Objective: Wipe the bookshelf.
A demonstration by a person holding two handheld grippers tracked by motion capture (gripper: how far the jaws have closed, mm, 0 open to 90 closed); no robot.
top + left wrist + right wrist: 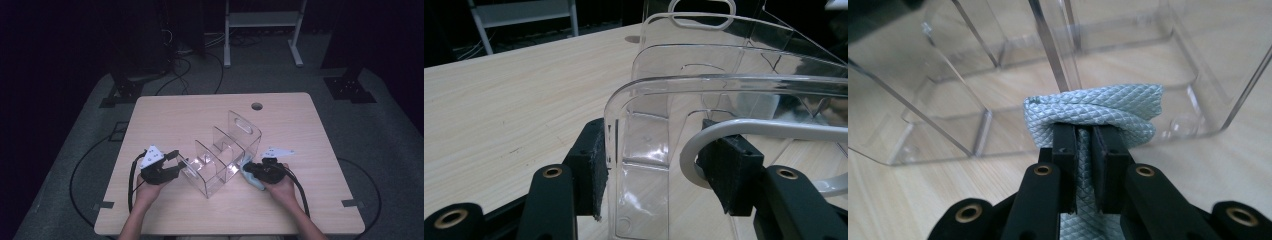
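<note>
High view: the left gripper clamps the near end wall of the clear divided organiser near the worktop's front edge; the right gripper pinches a folded grey cloth (beside its right wall). Keep the organiser steady and wipe with light strokes

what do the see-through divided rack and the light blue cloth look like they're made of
The rack looks like clear rigid plastic, perhaps acrylic: glossy walls show the wood table through them and catch highlights at rounded edges. The cloth seems a soft woven textile, maybe microfibre: matte, with a fine diamond weave, folded where the right gripper pinches it.
</note>
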